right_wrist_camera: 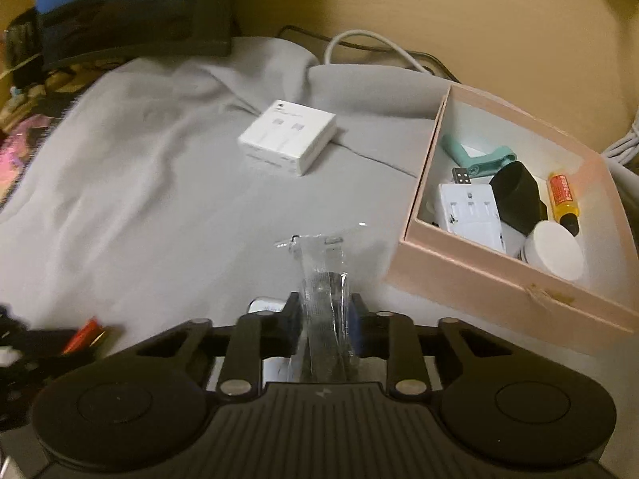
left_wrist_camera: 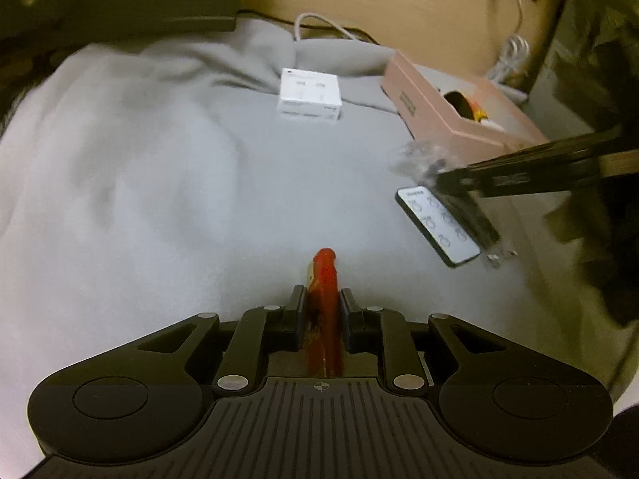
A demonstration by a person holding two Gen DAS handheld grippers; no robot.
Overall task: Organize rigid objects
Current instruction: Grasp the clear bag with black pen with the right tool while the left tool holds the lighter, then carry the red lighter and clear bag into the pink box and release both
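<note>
On the grey cloth (left_wrist_camera: 167, 167) details blur; the left gripper (left_wrist_camera: 321, 303) clamps a red object (left_wrist_camera: 324, 279); the right gripper (right_wrist_camera: 324, 311) pinches a clear packet (right_wrist_camera: 321, 275), contents indistinct.

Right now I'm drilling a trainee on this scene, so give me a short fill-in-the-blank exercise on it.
1. The left claw is shut on a ____ object.
2. The white box lies on the ____ cloth.
3. The yellow bottle lies inside the ____ box.

Missing: red; grey; pink
</note>
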